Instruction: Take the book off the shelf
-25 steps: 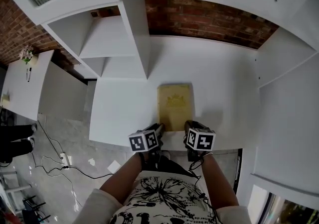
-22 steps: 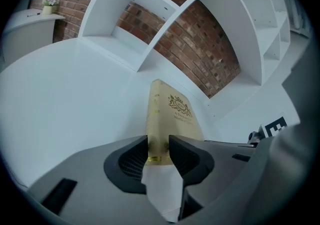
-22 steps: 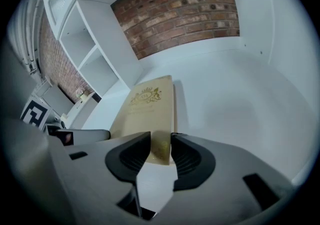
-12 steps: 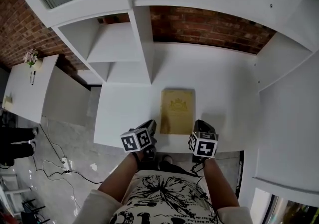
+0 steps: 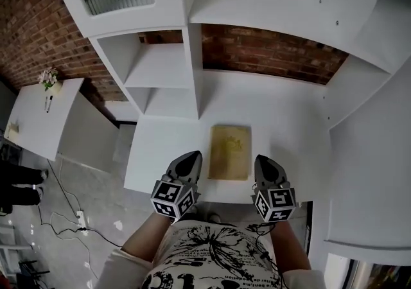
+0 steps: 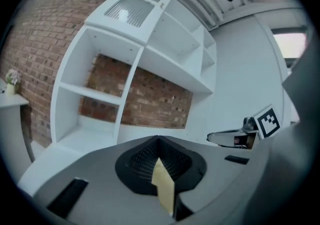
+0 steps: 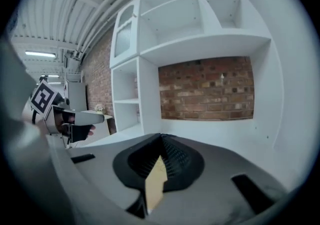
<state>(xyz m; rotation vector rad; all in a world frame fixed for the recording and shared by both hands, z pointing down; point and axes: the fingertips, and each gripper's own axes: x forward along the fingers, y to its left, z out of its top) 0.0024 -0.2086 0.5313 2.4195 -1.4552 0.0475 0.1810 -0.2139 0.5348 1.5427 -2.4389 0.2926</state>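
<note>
The book, a thin tan volume with a faint emblem on its cover, lies flat just below the middle of the head view on the white shelf board, its near edge close to the board's front lip. Beside its lower corners, apart from it, the left gripper and the right gripper point toward the shelf at a shallow downward slant, marker cubes toward the person and both forearms reaching up from the bottom of the frame. Both pairs of jaws have just been closing and now meet, ribbed black pads together; only a pale yellow tab shows at each seam, and the book is not between them. The board is smooth, matte and bare around the book, with open space to its right and behind it up to the rough red brick wall. A white upright divider stands at upper left.
</note>
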